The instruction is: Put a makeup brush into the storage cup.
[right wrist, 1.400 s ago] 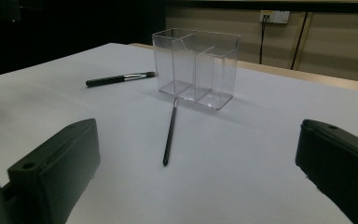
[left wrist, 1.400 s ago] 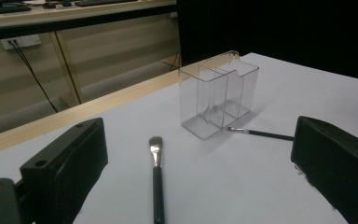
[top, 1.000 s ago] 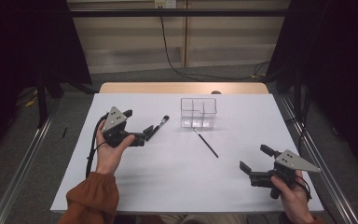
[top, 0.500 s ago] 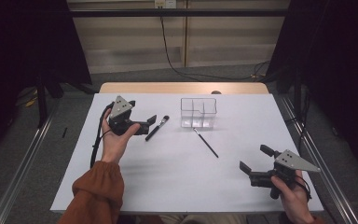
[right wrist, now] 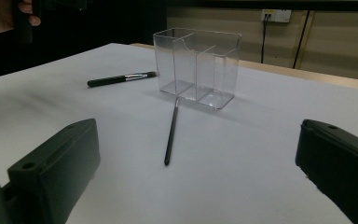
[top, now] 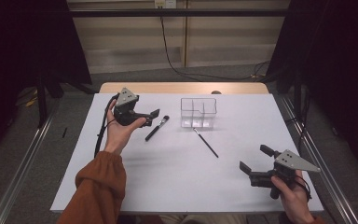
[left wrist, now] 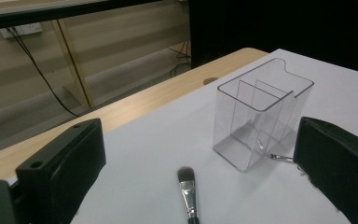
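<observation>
Left gripper [top: 153, 116] gaping wide, empty, just beside flat brush [top: 156, 128]; right gripper [top: 255, 159] likewise wide, well apart from thin brush [top: 206, 142].

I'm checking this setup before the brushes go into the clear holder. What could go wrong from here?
1. The flat brush lies flat on the table, so the open left gripper may scrape the surface or push it away instead of gripping it.
2. The clear holder looks light; a bump could shift or tip it.
3. The thin brush lies with one end at the holder and may roll.
</observation>
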### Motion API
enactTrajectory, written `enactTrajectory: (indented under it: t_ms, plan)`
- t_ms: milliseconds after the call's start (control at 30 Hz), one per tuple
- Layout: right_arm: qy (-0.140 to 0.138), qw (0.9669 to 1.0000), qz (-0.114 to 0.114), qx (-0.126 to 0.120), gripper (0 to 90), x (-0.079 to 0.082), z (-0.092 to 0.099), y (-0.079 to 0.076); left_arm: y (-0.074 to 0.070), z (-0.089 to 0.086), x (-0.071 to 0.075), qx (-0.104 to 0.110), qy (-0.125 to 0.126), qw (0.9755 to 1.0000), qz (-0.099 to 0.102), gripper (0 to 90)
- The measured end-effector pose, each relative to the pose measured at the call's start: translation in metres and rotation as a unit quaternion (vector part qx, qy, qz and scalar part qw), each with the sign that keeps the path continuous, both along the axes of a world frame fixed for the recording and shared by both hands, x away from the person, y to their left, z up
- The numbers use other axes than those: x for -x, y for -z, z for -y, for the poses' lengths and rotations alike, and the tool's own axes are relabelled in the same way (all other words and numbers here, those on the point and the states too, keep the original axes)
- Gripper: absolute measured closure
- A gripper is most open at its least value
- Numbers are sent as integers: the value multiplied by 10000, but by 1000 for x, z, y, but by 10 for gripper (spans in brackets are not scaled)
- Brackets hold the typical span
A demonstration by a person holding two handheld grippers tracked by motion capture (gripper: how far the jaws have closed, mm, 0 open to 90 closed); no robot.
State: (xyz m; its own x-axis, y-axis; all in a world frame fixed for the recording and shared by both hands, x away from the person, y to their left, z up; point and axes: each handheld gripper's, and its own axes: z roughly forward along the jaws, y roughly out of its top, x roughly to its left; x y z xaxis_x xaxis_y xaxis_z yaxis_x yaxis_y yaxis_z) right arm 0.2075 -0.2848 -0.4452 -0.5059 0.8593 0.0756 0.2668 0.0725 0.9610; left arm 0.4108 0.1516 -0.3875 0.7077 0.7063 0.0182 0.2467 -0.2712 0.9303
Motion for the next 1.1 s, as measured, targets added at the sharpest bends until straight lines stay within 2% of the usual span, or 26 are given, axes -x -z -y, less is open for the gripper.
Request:
enactTrajectory:
  t_ms: [133, 333, 467, 533, 633, 700, 733, 833, 867, 900, 933, 967, 1067, 1100]
  plan:
    - [0, 10000, 1, 1, 0, 0, 0, 0, -4, 3, -7, -21, 8, 10000, 5, 23]
    - [3, 10000, 1, -4, 0, 0, 0, 0, 0, 8, -17, -113, -80, 9996, -230, 51]
    - [-17, 10000, 2, 5, 0, 0, 1, 0, 8, 10, -19, -528, -29, 9976, -442, 68]
    - [-10, 10000, -4, -11, 0, 0, 1, 0, 10, 10, -20, -637, -26, 9964, -558, 73]
    - [-13, 10000, -2, -5, 0, 0, 0, 0, 10, 10, -22, -689, -56, 9949, -732, 86]
    - [-23, 10000, -8, 19, 0, 0, 0, 0, 10, 9, -22, -858, -26, 9924, -883, 102]
    - [-32, 10000, -9, 32, 0, 0, 0, 0, 11, 9, -21, -813, -24, 9917, -993, 104]
    - [-35, 10000, -28, 20, 0, 0, 0, 0, 10, 8, -22, -1172, 6, 9867, -1129, 107]
    - [-40, 10000, -28, 24, 0, 0, 0, 0, 10, 8, -23, -1207, 7, 9859, -1162, 109]
    - [-40, 10000, -29, 26, 0, 0, 0, 0, 11, 8, -23, -1318, 9, 9841, -1191, 110]
    - [-39, 10000, -31, 25, 0, 0, 0, 0, 10, 7, -24, -1490, 66, 9811, -1231, 125]
    - [-40, 10000, -31, 25, 0, 0, 0, 0, 11, 8, -25, -1548, 68, 9792, -1308, 164]
    - [-46, 10000, -30, 28, 0, 0, 0, 0, 13, 8, -28, -1589, 160, 9733, -1650, 115]
    - [-46, 10000, -30, 33, 0, 0, 0, 0, 13, 9, -28, -1607, 140, 9727, -1666, 114]
